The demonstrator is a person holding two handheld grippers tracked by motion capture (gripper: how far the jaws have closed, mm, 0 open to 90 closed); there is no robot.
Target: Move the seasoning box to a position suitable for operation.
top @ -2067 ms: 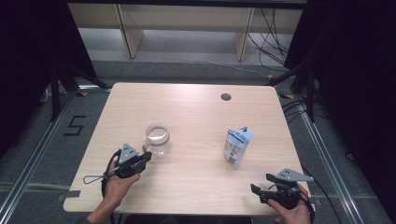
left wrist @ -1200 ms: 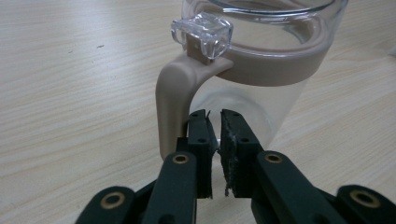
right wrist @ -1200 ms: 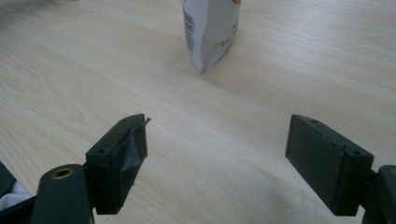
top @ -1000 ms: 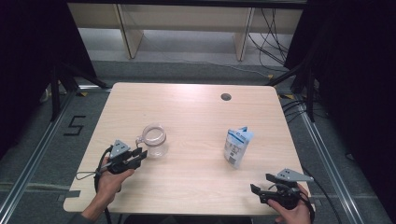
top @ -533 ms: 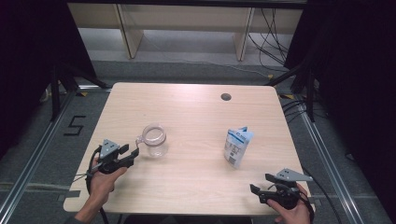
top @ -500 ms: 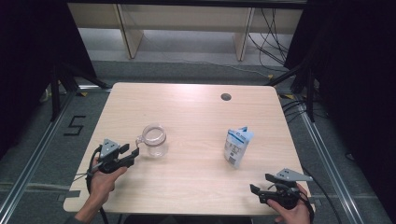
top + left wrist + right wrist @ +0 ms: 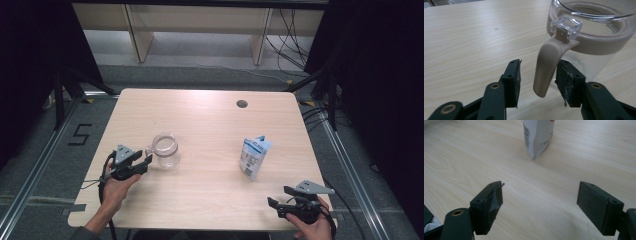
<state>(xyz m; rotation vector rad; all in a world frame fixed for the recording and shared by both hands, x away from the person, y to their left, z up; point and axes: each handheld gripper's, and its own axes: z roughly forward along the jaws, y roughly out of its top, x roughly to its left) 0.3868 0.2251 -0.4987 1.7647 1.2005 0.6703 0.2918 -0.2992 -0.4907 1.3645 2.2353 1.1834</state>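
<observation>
Straddling the beige handle of the clear glass jug, the left gripper fingers, having just been closing, stand half-open without pressing; right gripper fingers spread wide.

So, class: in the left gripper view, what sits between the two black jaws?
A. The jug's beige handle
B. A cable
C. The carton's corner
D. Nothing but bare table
A: in the left gripper view the jug's beige handle hangs between the left gripper's jaws, near one pad, with a clear gap to the other, so it is not clamped.
</observation>
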